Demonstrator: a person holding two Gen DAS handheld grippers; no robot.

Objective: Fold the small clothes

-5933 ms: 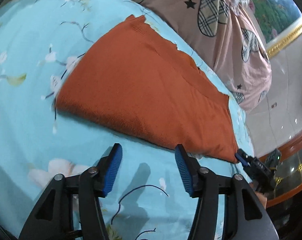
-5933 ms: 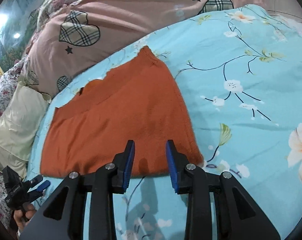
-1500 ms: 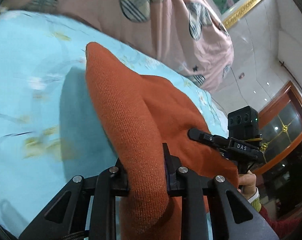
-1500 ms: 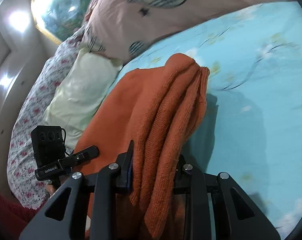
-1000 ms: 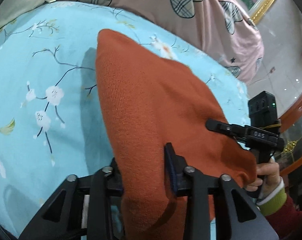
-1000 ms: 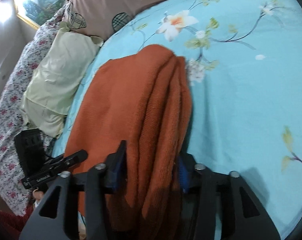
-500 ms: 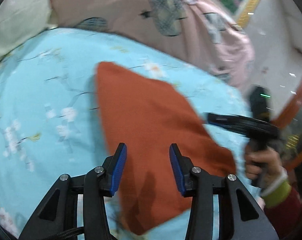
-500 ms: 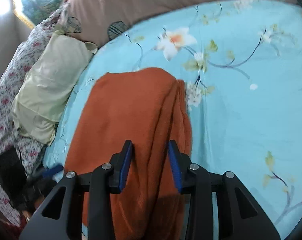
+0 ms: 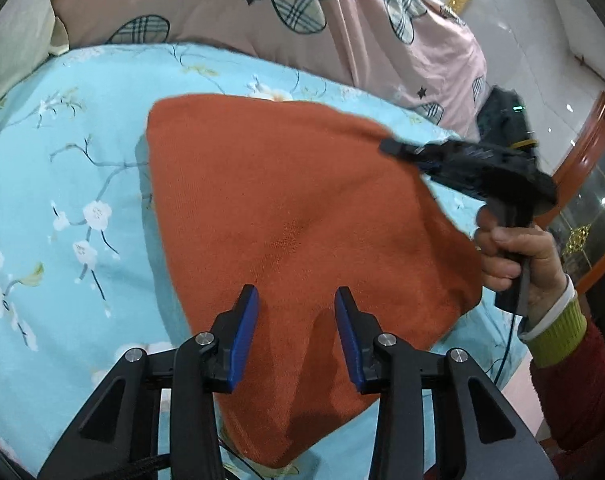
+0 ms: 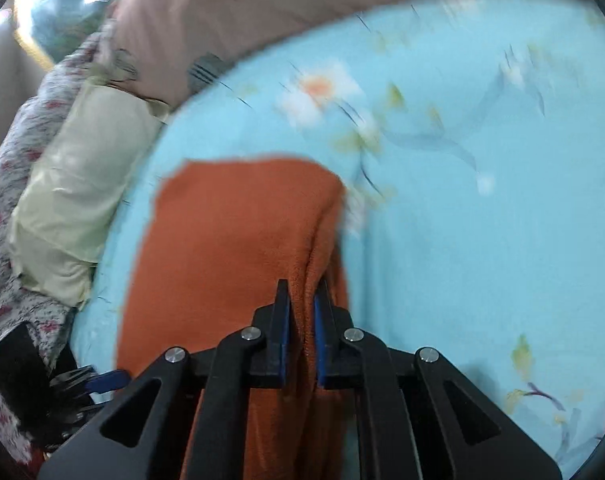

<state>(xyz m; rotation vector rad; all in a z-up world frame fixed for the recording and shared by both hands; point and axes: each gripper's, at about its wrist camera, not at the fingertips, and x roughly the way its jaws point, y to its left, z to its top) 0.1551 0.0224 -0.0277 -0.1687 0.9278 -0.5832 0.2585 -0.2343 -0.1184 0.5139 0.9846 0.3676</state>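
Here orange knit garment [image 9: 294,208] lies folded, long axis running away from camera.

The orange garment [image 9: 302,208] is matt, fine-ribbed knit cloth. The bedsheet [image 9: 62,152] is smooth printed cotton-like cloth. Gripper fingers [image 9: 244,330] look matt black plastic with blue rubbery pads.

Left gripper [image 9: 296,314] points steeply down, jaws parted and closing; right gripper [image 10: 302,304] jaws closing, cloth pinched between them

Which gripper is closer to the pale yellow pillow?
Left. The left gripper sits low, just below the pale yellow pillow; the right gripper is over the orange sweater, farther away.
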